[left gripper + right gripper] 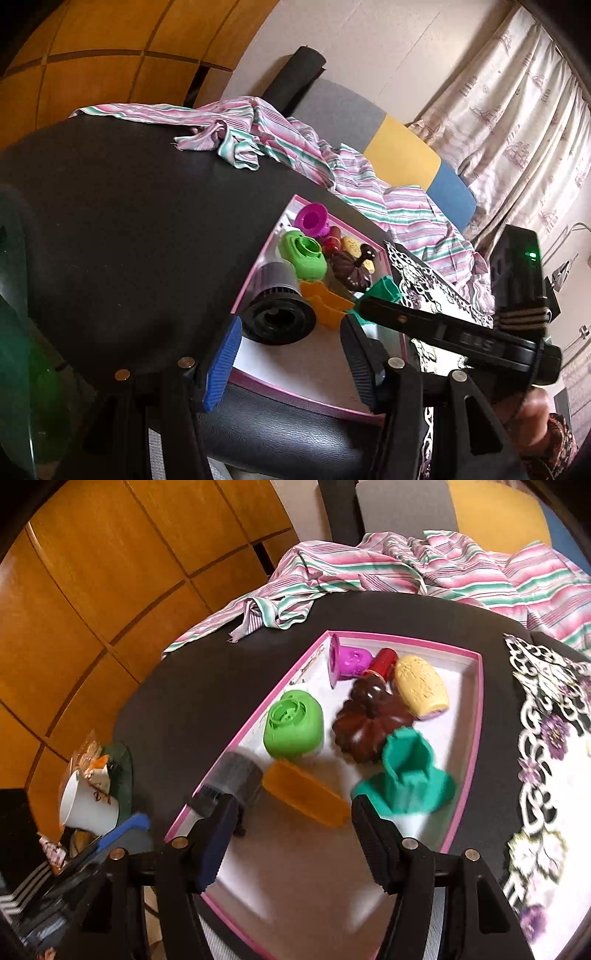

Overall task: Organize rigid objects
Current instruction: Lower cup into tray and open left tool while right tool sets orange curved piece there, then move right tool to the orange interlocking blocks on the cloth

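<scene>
Right gripper (291, 843) hangs over the near end of the pink-rimmed shallow white tray (469, 746), jaws spread wide, nothing between them. The left gripper (284, 360) is also released and empty. At twelve o'clock from the right fingers lies a flat orange plastic piece (304, 797), at one o'clock a blurred teal plastic cup (406, 775), its outline hard to read. The grey-and-black cylinder (236, 775) is partly hidden behind the blue pad. Further in sit a lime green plastic lid (291, 729), a brown fluted mould (369, 723), a magenta cup (347, 661). Beyond the round black table (192, 694): striped cloth (424, 565), wooden panels.
</scene>
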Motion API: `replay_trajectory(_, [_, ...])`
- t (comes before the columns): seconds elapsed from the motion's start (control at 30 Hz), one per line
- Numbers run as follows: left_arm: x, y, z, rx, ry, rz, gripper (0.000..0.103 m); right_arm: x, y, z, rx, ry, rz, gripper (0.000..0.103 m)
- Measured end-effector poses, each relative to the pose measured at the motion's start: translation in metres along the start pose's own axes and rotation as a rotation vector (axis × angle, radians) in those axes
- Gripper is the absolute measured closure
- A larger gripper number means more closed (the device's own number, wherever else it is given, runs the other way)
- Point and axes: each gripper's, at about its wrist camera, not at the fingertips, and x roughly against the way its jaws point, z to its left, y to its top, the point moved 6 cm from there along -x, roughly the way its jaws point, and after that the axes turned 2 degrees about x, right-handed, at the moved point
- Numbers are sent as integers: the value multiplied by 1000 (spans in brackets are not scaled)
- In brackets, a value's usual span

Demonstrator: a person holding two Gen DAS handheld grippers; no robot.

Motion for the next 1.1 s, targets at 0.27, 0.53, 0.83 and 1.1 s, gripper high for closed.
replay_trajectory(0.27, [-6, -8, -25, -69, -30, 25, 47, 44, -11, -24, -53, -17, -52, 37])
replay_trajectory(0.53, [-13, -20, -61, -167, -80, 65, 41, 77, -18, -72, -162, -98, -90, 35])
replay_trajectory(0.83, [-24, -36, -113, -287, -157, 126, 40, 127, -38, -164, -407, -313, -168, 34])
replay_trajectory(1.1, [-33, -49, -158, -371, -217, 168, 40, 199, -89, -303, -809, -576, -196, 30])
